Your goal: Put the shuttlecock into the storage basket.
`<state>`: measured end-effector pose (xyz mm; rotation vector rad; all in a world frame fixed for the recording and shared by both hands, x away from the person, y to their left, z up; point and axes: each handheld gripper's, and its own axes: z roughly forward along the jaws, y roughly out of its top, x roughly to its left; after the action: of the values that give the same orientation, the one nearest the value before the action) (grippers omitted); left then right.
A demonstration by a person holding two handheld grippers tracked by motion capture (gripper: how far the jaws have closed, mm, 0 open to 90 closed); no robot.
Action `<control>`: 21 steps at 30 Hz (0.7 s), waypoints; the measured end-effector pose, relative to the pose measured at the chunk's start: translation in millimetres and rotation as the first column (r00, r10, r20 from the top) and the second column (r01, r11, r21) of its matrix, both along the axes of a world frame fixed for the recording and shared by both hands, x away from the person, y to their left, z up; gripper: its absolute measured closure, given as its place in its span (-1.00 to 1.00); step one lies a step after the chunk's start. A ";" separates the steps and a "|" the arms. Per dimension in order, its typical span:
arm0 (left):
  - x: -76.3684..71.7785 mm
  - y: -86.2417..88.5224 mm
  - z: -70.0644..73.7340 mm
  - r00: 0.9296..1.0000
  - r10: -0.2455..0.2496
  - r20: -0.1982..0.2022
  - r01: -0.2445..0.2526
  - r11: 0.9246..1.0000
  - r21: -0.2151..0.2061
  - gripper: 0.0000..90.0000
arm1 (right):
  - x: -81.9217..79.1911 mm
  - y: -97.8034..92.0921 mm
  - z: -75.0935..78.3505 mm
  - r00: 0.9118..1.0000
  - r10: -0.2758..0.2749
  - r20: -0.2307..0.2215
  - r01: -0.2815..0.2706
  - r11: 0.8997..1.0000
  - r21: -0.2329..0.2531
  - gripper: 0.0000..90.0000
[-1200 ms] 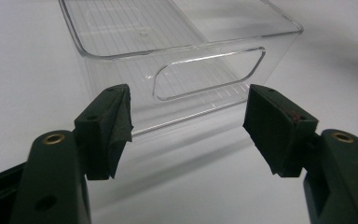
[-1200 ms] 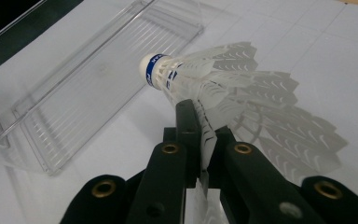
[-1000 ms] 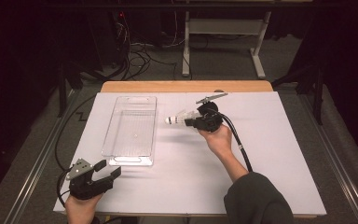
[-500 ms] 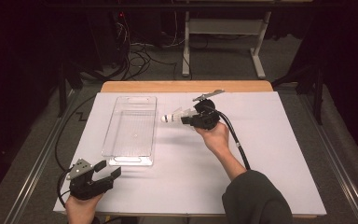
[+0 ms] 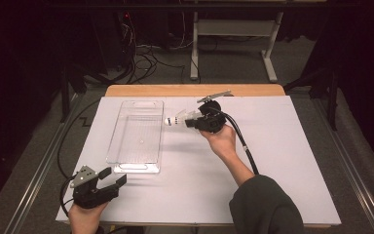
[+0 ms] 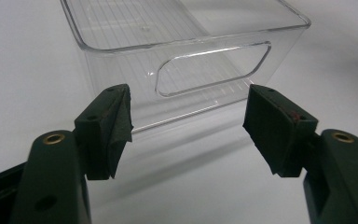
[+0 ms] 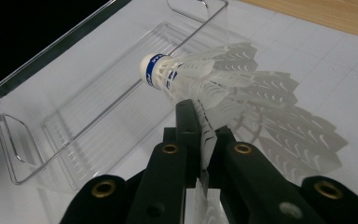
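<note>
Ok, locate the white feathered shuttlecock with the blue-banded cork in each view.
High view: white feathered shuttlecock at centre, just right of the clear plastic bin, held by the right gripper.
Left gripper view: absent; bin ahead.
Right gripper view: upper centre, feathers clamped.
Shared landmark: the bin.

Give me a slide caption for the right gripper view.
Right gripper pinches a white shuttlecock by its feathers, cork pointing toward the empty clear plastic bin.
</note>
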<state>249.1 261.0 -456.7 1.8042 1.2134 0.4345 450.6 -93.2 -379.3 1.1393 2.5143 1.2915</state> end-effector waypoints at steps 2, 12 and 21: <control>-0.2 0.2 0.0 1.000 0.001 0.001 -0.001 1.000 -0.002 -0.27 | -0.2 2.2 0.6 1.000 0.004 0.003 -0.004 1.000 0.002 0.99; -0.3 0.2 0.1 1.000 0.001 0.002 -0.001 1.000 -0.003 -0.27 | -1.5 15.5 3.8 1.000 0.027 0.008 -0.027 1.000 0.008 0.99; 0.0 -0.6 -0.9 1.000 -0.006 -0.004 0.006 1.000 0.004 -0.27 | -4.4 31.9 6.5 0.998 0.060 0.014 -0.060 0.998 0.007 0.99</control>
<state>249.1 260.4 -457.5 1.8119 1.2105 0.4306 446.2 -61.4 -372.8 1.0598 2.5546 1.3189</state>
